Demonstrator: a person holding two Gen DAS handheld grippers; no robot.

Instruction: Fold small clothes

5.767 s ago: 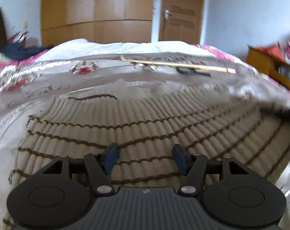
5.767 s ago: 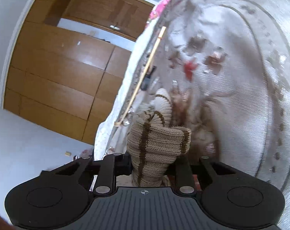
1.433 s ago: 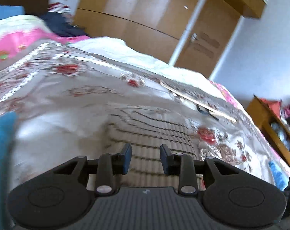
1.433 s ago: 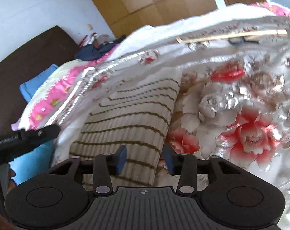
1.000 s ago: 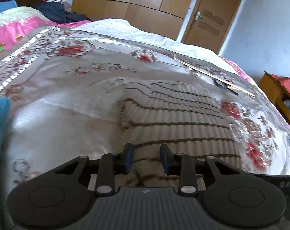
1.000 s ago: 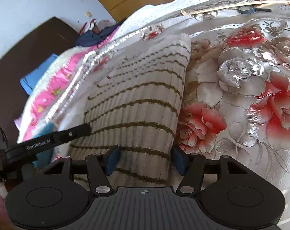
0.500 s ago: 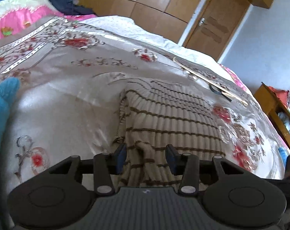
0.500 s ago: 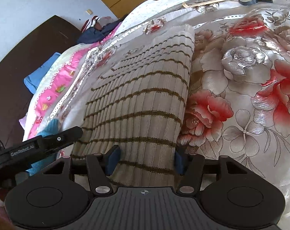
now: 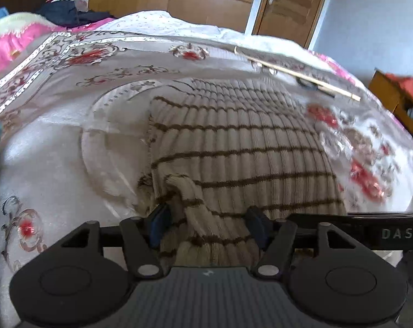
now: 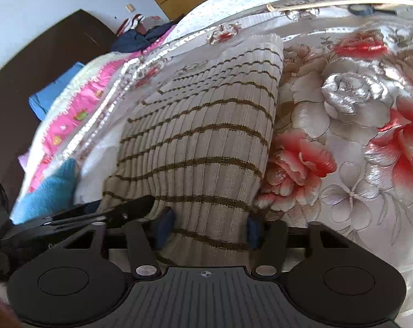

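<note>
A beige ribbed sweater with thin brown stripes (image 9: 233, 147) lies folded into a long strip on a floral satin bedspread (image 9: 56, 136). My left gripper (image 9: 207, 225) is open, its fingers on either side of the sweater's near left corner, where a fold of knit bunches up between them. My right gripper (image 10: 207, 227) is open around the near right corner of the same sweater (image 10: 206, 136). The two grippers sit side by side at the near hem; the left one's arm (image 10: 97, 213) shows in the right wrist view.
A long wooden stick (image 9: 296, 73) and a dark small object lie on the far side of the bed. A blue fuzzy garment (image 10: 50, 188) lies left of the sweater. Dark clothes (image 9: 67, 11) are piled by the headboard. A wooden cabinet (image 9: 397, 98) stands at right.
Both grippers have moved forward onto the sweater's near hem and opened wider around it. The knit has bunched up more between the left fingers.
</note>
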